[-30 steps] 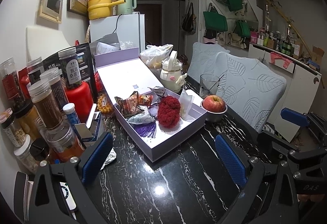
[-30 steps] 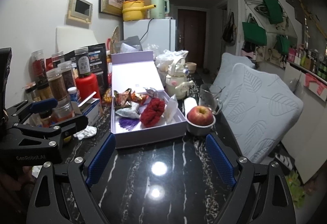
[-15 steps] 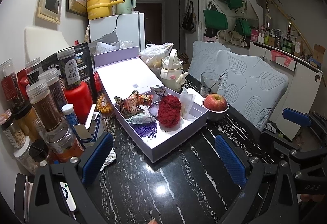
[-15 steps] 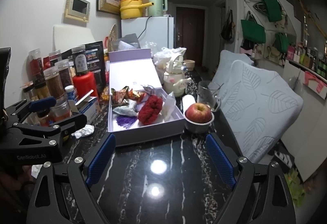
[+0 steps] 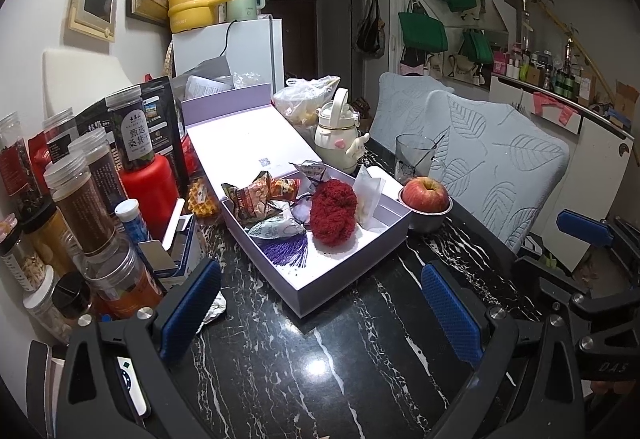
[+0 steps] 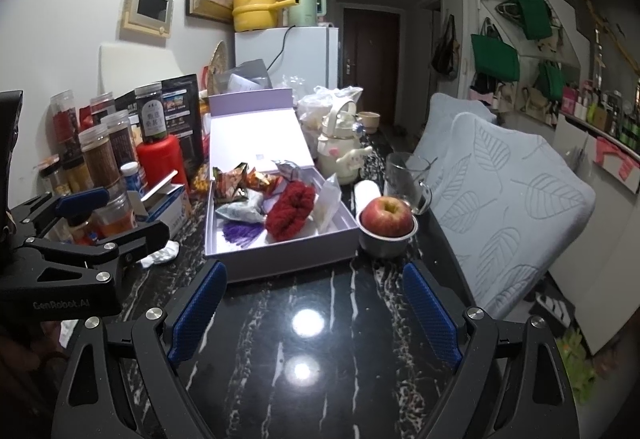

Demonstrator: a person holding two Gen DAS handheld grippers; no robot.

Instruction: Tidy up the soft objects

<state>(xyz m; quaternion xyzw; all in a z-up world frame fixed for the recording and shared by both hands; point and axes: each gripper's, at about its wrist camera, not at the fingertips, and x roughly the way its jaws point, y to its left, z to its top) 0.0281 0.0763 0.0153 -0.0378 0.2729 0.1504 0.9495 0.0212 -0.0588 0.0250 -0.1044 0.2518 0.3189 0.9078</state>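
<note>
An open lilac box [image 5: 348, 275] [image 6: 280, 259] sits on the black marble table. Inside lie a red fluffy scrunchie [image 5: 334, 213] [image 6: 290, 211], a purple tassel [image 5: 286, 251] [image 6: 240, 233], snack packets [image 5: 256, 199] [image 6: 236, 183] and a small clear bag [image 5: 368, 195] [image 6: 326, 201]. My left gripper [image 5: 320, 311] is open and empty, just short of the box's near corner. My right gripper [image 6: 316, 311] is open and empty, just short of the box's near wall. A crumpled white wad [image 5: 214, 309] [image 6: 160, 255] lies left of the box.
Jars and bottles [image 5: 76, 207] [image 6: 104, 159] crowd the left side. An apple in a metal bowl [image 5: 426, 195] [image 6: 387, 219], a glass mug [image 5: 414, 159] [image 6: 404, 175] and a cream kettle [image 5: 338, 139] [image 6: 340, 151] stand right of the box. Padded chairs [image 5: 492, 167] line the right edge.
Both grippers have shifted only slightly; the right wrist view has moved a little nearer the box and to the right. Both stay open and empty.
</note>
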